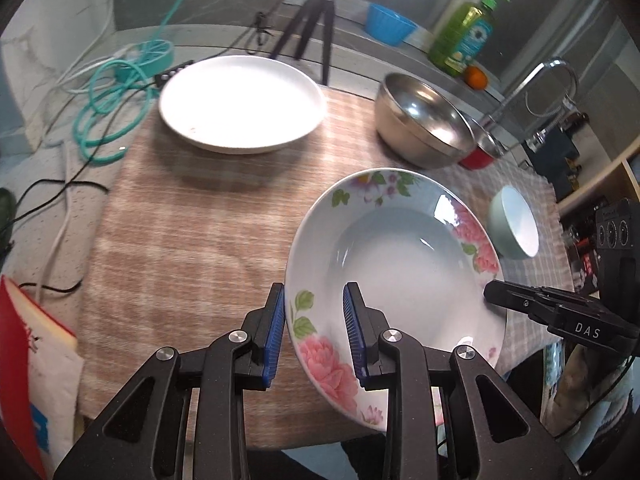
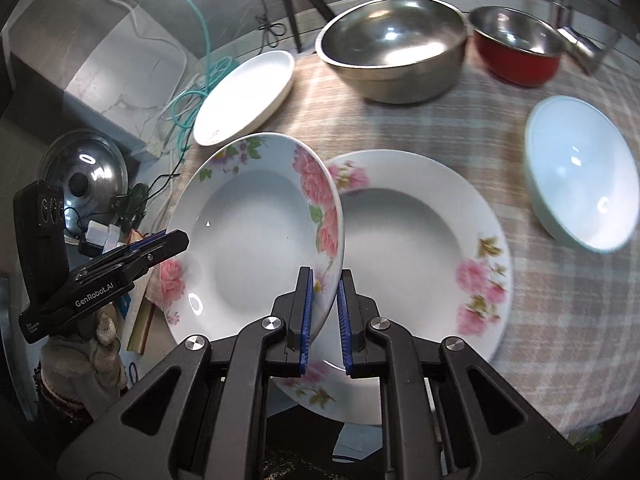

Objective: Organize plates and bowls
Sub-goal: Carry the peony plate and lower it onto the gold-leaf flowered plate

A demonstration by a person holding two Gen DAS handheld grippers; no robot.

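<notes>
A floral deep plate (image 1: 400,264) (image 2: 256,232) is held tilted above the checked cloth. My left gripper (image 1: 314,330) straddles its left rim with a gap still showing at the pads. My right gripper (image 2: 324,312) is shut on its right rim. A second floral plate (image 2: 420,248) lies flat on the cloth under and to the right of it. A plain white plate (image 1: 240,102) (image 2: 246,96) sits at the far left. A large steel bowl (image 1: 424,120) (image 2: 394,60), a red bowl (image 2: 516,48) and a pale green bowl (image 1: 514,222) (image 2: 580,172) stand to the right.
Teal cord (image 1: 112,104) and cables lie left of the cloth. A tripod (image 1: 316,20), a blue tub (image 1: 390,24), a soap bottle (image 1: 466,32) and a faucet (image 1: 548,88) stand behind. A pot lid (image 2: 86,176) lies at the left.
</notes>
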